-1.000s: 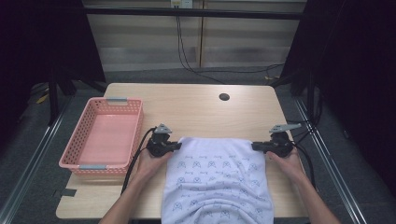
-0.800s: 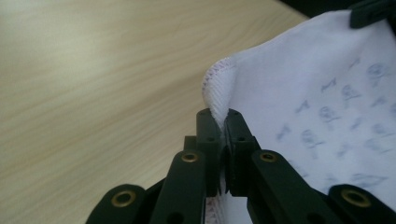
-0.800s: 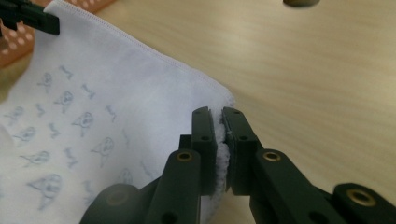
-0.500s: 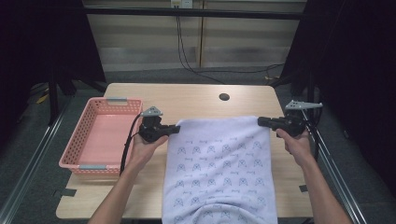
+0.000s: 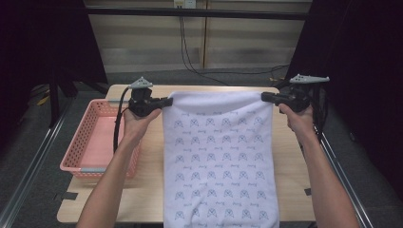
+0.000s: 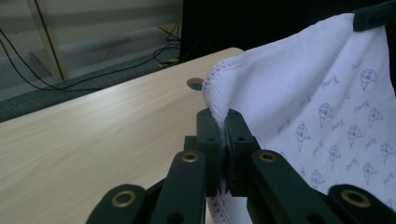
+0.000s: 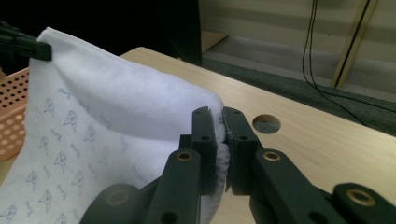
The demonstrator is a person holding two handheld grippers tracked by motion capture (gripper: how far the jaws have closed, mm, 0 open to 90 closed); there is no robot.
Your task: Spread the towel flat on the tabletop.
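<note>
Both grippers, left gripper (image 5: 167,101) and right gripper (image 5: 264,96), are black with brass-ringed screws, grey three-cornered top plates, trailing black cables; forearms bare.

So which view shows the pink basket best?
The high view: the whole pink basket sits left of the towel. The right gripper view catches just a corner of it behind the cloth.

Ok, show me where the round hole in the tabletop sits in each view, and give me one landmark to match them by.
High view: the towel hangs in front of the table's far middle, so the hole cannot be made out.
Left gripper view: hole just above centre, beside the towel's raised edge.
Right gripper view: hole right of centre, beside the jaws.
Shared landmark: the white patterned towel, pinched at both top corners.
</note>
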